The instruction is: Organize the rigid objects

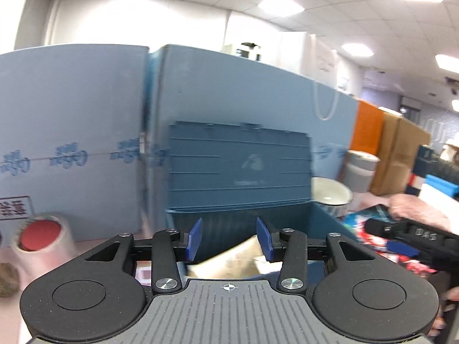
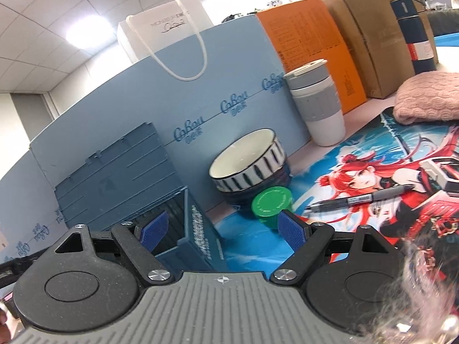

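Observation:
A dark blue storage box [image 1: 321,223] stands open with its lid [image 1: 238,166] tilted up against the blue foam wall. A tan packet [image 1: 229,261] lies inside it. My left gripper [image 1: 229,239] is open and empty just above the box. The box also shows in the right wrist view [image 2: 198,240]. My right gripper [image 2: 223,232] is open and empty over the box's right wall. A green-capped jar [image 2: 272,203] lies just beyond its right finger. A striped bowl [image 2: 249,166] sits on a dark bowl behind the jar. A black pen [image 2: 361,199] lies on the anime mat.
A grey and white cup [image 2: 318,103], an orange box [image 2: 309,46], a cardboard box [image 2: 373,28] and a blue flask [image 2: 416,31] stand at the back right. A pink cloth [image 2: 430,97] lies on the mat. A tape roll [image 1: 40,238] sits left of the box.

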Demonstrator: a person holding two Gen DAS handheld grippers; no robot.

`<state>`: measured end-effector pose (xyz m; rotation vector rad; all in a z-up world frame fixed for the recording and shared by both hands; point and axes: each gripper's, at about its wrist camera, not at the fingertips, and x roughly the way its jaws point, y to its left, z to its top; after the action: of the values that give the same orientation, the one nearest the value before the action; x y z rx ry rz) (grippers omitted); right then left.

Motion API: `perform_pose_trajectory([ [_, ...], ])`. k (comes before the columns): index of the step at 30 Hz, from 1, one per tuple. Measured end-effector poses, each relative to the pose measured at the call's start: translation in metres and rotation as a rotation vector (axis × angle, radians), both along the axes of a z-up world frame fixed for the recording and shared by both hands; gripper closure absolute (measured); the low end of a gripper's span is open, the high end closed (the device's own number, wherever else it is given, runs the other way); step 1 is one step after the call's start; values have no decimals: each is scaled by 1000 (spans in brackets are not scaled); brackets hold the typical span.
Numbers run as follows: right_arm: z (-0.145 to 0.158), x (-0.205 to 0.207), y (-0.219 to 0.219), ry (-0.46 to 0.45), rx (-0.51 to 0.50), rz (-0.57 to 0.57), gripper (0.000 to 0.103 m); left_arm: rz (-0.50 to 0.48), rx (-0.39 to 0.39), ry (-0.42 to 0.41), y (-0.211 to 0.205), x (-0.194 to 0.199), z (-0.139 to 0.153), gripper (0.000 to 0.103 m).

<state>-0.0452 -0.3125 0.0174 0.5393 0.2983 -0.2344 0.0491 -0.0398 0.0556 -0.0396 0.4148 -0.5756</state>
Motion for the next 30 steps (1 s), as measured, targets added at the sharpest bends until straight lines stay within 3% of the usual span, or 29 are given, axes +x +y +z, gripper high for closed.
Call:
perform_pose_trajectory([
  [2, -1, -4, -3, 0, -9, -9, 19, -34, -20, 12, -3, -4, 0, 53],
  [10, -3, -18, -13, 16, -81, -45, 17, -188, -61, 49, -18, -18, 0, 50],
  [20, -6, -34, -37, 52, -145, -103, 12, -342, -83, 80, -35, -36, -2, 38],
  [26, -10, -39, -54, 68, -194, -106, 5, -433, -65, 73, -48, -53, -3, 22],
  [30, -14, -31, -66, 137, -287, -66, 4, -486, -36, 80, -60, -61, -8, 18],
])
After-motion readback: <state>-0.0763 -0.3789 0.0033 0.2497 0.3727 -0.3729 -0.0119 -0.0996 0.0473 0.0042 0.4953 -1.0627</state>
